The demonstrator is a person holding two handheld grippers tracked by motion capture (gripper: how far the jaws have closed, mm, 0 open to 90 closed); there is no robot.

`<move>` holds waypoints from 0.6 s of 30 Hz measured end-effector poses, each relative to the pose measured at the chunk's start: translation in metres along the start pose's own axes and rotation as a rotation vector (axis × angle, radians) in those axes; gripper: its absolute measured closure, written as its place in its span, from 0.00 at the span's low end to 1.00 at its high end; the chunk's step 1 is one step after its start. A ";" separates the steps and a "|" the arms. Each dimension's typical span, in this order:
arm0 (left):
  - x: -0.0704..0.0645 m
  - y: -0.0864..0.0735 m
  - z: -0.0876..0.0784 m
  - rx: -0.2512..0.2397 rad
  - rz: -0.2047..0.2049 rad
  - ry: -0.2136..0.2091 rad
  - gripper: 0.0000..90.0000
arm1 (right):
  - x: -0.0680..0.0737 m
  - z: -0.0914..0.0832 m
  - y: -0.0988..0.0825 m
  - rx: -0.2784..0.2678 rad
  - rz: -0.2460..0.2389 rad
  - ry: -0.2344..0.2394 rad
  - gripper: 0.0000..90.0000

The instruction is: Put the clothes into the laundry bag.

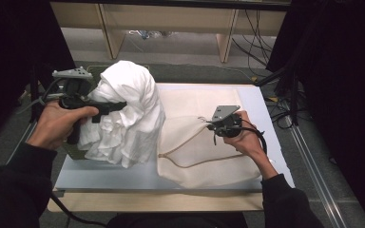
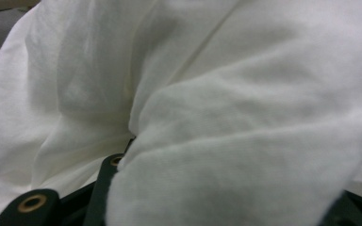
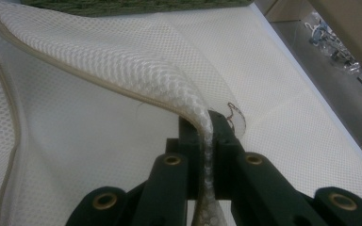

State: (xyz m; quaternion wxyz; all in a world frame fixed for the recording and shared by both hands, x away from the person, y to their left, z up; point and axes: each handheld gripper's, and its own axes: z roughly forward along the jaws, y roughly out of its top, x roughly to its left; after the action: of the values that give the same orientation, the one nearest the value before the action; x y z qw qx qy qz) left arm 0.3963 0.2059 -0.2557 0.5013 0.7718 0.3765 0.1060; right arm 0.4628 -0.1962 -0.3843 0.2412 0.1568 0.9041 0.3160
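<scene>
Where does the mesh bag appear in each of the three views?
High view: mesh bag lies centre-right on the table.
Left gripper view: I cannot make it out.
Right gripper view: its edge arches into the right gripper.
Shared landmark: the beige zipper.

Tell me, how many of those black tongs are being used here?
2. The left tongs grip the bunched white cloth at the table's left; the right tongs pinch the mesh bag edge at its right.

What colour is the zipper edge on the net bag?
Beige, along the white mesh bag; the right gripper view shows it best.
</scene>
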 end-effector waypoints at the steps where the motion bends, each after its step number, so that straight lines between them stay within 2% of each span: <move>1: -0.003 -0.001 0.001 0.000 0.004 -0.006 0.63 | 0.000 0.000 0.000 0.000 0.001 0.001 0.96; 4: -0.012 -0.006 0.002 -0.003 0.001 -0.050 0.63 | 0.000 0.000 0.000 -0.001 0.002 0.004 0.96; 5: -0.015 -0.008 0.002 -0.006 0.002 -0.053 0.63 | -0.001 0.000 0.000 -0.003 0.001 0.003 0.96; 6: -0.017 -0.010 0.002 -0.009 -0.003 -0.076 0.63 | -0.001 0.000 0.000 -0.003 0.002 0.007 0.96; 8: -0.021 -0.015 0.002 -0.025 -0.017 -0.098 0.63 | -0.001 -0.001 0.000 -0.004 0.027 0.002 0.96; 10: -0.026 -0.018 0.003 -0.020 -0.027 -0.114 0.63 | -0.002 0.000 0.000 -0.004 0.026 0.002 0.96; 11: -0.026 -0.018 0.003 -0.020 -0.027 -0.114 0.63 | -0.002 0.000 0.000 -0.004 0.023 0.004 0.96; 13: -0.035 -0.024 0.005 -0.027 -0.020 -0.146 0.62 | -0.002 -0.001 0.000 -0.005 0.026 0.004 0.96; 14: -0.038 -0.026 0.006 -0.020 -0.023 -0.155 0.62 | -0.004 -0.001 0.000 -0.009 0.012 0.002 0.96; 15: -0.040 -0.028 0.008 -0.022 -0.027 -0.179 0.62 | -0.004 -0.001 0.000 -0.010 0.014 0.004 0.96; 16: -0.043 -0.031 0.010 -0.015 -0.039 -0.186 0.62 | -0.004 -0.001 0.000 -0.010 0.014 0.004 0.96; 18: -0.050 -0.034 0.016 -0.002 -0.033 -0.214 0.62 | -0.003 0.000 0.000 -0.014 0.015 -0.004 0.96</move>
State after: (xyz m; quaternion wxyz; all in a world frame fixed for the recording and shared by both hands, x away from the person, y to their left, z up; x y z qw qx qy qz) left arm 0.3540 0.1679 -0.2818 0.5413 0.7719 0.3332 0.0151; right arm 0.4657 -0.1972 -0.3830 0.2416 0.1625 0.9002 0.3238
